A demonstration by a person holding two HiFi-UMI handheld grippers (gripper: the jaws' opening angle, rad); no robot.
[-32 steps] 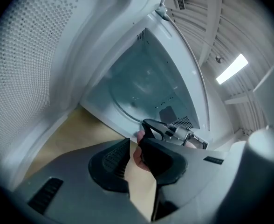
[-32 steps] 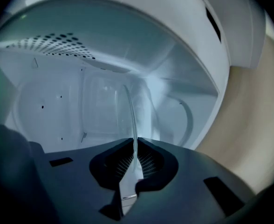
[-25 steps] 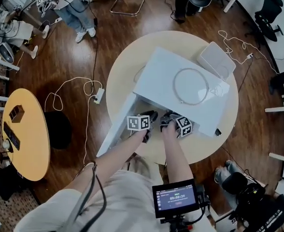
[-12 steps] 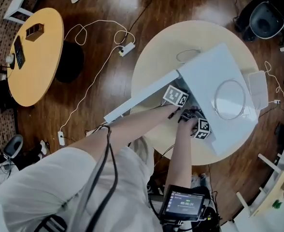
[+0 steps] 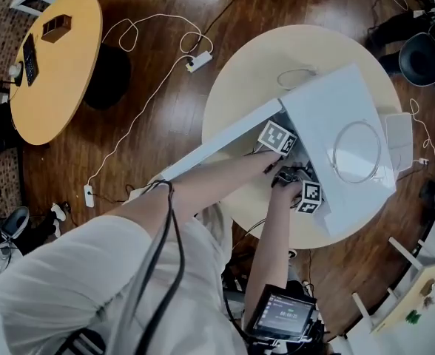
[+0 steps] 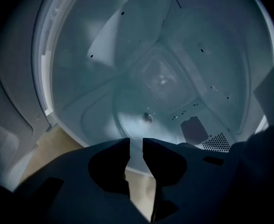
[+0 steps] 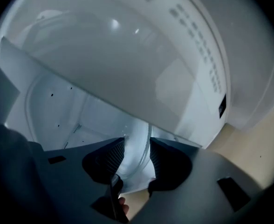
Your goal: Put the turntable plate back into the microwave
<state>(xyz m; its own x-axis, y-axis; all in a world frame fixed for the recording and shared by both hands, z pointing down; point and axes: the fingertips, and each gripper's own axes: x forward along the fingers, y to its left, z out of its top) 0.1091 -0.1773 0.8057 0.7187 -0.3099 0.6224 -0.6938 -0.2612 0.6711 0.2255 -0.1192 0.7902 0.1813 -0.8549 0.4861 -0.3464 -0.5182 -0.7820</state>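
While the turntable plate (image 7: 133, 168) is being lowered at the mouth of the microwave (image 5: 328, 117), the jaws of the right gripper (image 7: 137, 143) have just been opening. They are now being shown spread, and the plate's glassy rim is being left loose between them, not pressed. This release is being judged as the set-down. The plate's weight is probably being passed to the cavity floor (image 6: 127, 101). Centring over the drive hub (image 6: 147, 116), at 12 o'clock from the left gripper (image 6: 136, 143), is not being shown as done. The left jaws are being shown only a narrow slit apart at the cavity's front lip, with nothing seen pinched. The open door (image 5: 225, 143) is being swung toward 8 o'clock over the counter (image 5: 240, 80).
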